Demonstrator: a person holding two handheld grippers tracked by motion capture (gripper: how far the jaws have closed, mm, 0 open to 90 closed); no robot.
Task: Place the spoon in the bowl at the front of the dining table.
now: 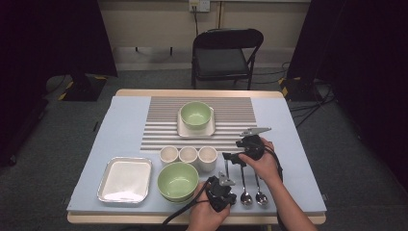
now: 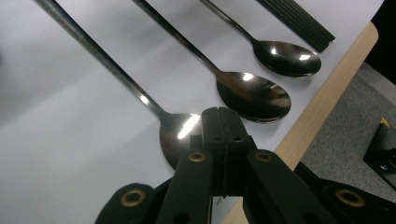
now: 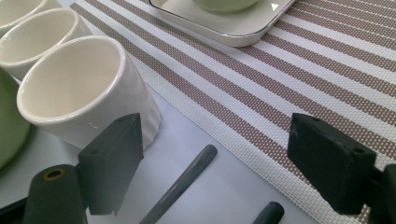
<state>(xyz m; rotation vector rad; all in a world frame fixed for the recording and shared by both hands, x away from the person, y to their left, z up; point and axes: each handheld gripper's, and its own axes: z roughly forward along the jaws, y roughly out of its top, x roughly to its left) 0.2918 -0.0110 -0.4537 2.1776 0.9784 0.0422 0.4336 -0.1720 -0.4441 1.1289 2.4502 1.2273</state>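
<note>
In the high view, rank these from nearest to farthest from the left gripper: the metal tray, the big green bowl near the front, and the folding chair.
Measured from the left gripper:
1. Big green bowl, just to its left near the front edge.
2. Metal tray, farther left, beyond the bowl.
3. Folding chair, on the floor past the table's far edge.

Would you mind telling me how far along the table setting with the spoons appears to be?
Done: one green bowl sits on a square plate on the striped mat. In hand: the right tool is open over the spoon handles; the left tool, shut and empty, sits by the spoon bowls. Left: three spoons, three cups, stacked green bowls and the metal tray lie off the mat.
</note>
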